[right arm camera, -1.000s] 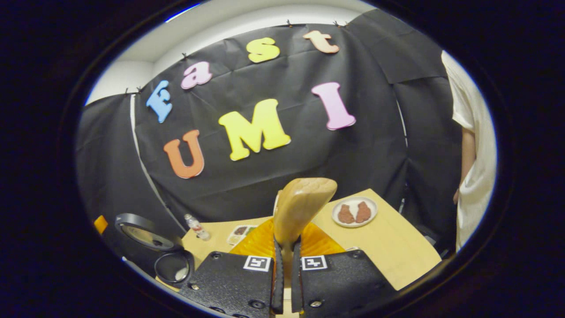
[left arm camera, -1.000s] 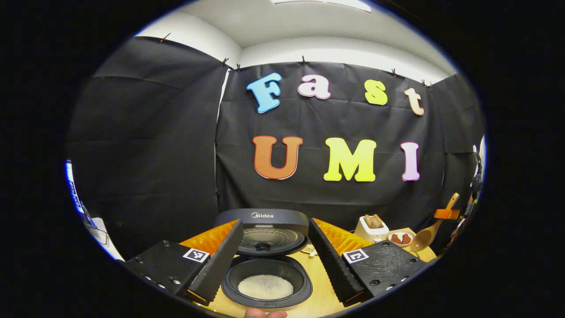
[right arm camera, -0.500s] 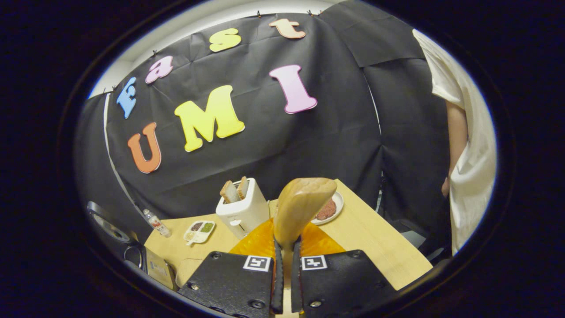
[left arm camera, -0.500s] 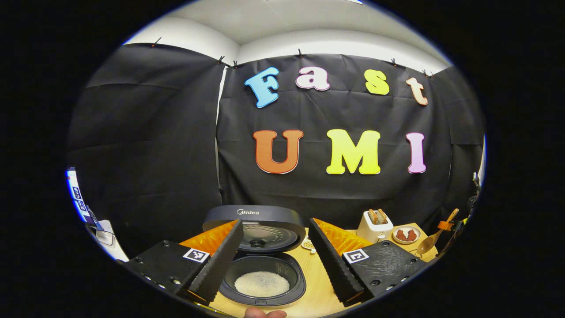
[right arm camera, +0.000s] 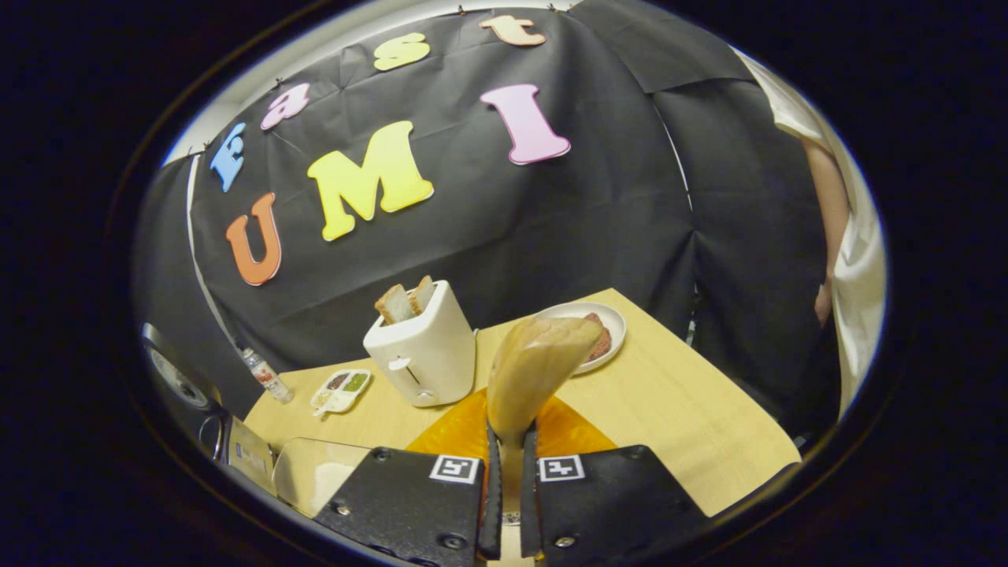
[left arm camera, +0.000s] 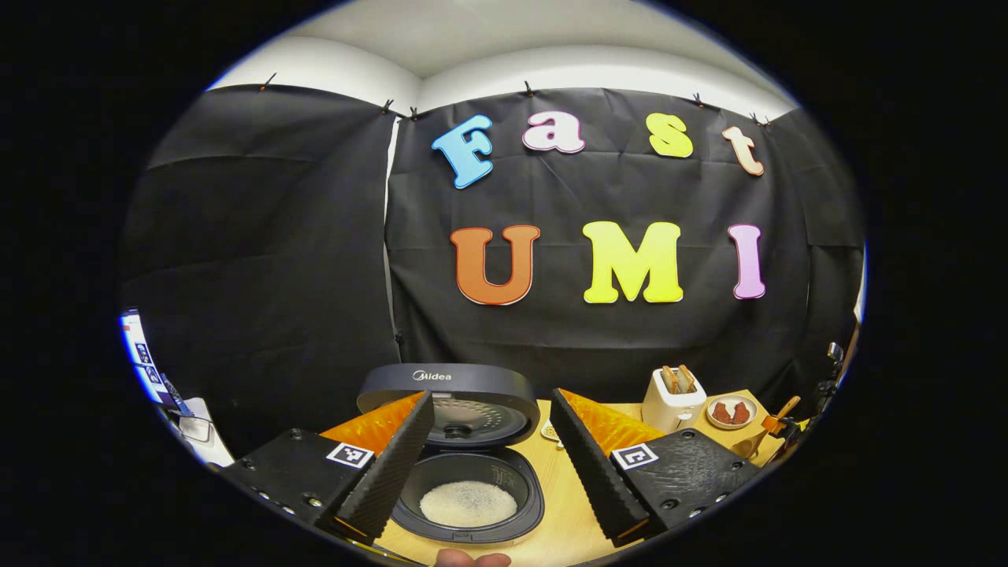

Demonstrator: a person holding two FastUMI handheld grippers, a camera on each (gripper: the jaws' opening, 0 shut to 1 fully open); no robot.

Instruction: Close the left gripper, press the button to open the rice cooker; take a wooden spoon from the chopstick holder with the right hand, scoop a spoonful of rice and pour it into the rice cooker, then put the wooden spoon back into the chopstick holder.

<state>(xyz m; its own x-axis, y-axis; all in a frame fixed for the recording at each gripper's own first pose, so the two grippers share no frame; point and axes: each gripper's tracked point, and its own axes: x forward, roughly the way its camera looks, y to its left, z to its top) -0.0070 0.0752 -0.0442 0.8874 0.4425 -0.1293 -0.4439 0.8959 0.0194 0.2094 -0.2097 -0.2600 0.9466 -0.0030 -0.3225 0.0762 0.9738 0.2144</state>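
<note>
Worktop [right arm camera: 669, 409]: pale wood, toaster [right arm camera: 425, 350] standing.
Rice cooker [left arm camera: 465, 441]: lid up, rice inside.
Left hand-held gripper [left arm camera: 488, 461]: spread.
Right hand-held gripper [right arm camera: 505, 504]: pinching wooden spoon [right arm camera: 531, 370].
Remaining: return spoon to holder.

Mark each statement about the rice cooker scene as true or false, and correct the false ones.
1. The rice cooker has its lid up, with white rice in its pot. True.
2. The right tool is open with nothing in it. False: its fingers are shut on the wooden spoon.
3. The toaster holds slices of bread. True.
4. The left tool is shut. False: its fingers stand wide apart, with the cooker seen between them.
5. The plate behind the spoon is bare. False: reddish-brown pieces of food lie on it.
</note>
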